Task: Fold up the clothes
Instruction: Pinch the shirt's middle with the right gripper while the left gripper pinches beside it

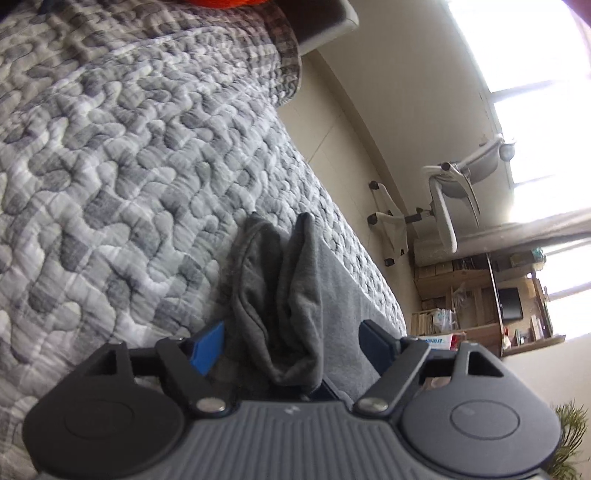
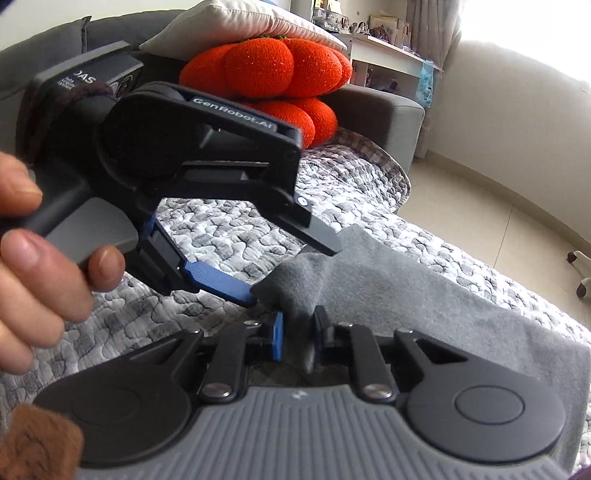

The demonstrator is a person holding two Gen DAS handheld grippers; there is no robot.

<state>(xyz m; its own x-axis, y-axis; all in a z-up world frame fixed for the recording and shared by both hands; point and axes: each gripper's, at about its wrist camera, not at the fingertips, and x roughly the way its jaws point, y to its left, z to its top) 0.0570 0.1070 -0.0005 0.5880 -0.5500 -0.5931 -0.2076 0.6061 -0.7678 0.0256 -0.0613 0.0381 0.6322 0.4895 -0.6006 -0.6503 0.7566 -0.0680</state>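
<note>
A grey fleece garment (image 2: 424, 295) lies on the grey patterned quilt (image 2: 221, 229), one end pulled up into a bunched fold. My right gripper (image 2: 300, 332) is shut on the near side of that fold, its pads pinching the cloth. My left gripper (image 2: 291, 271) comes in from the left, held by a hand (image 2: 37, 240), with its jaws wide open around the top of the same fold. In the left wrist view the bunched garment (image 1: 280, 295) stands between the open left gripper's (image 1: 291, 339) blue pads, over the quilt (image 1: 110, 166).
An orange pumpkin-shaped cushion (image 2: 284, 74) and a white pillow (image 2: 236, 26) sit at the back of the grey sofa (image 2: 388, 107). Beyond the quilt's edge lies tiled floor with a white office chair (image 1: 443, 206) and a wooden desk (image 1: 480, 295).
</note>
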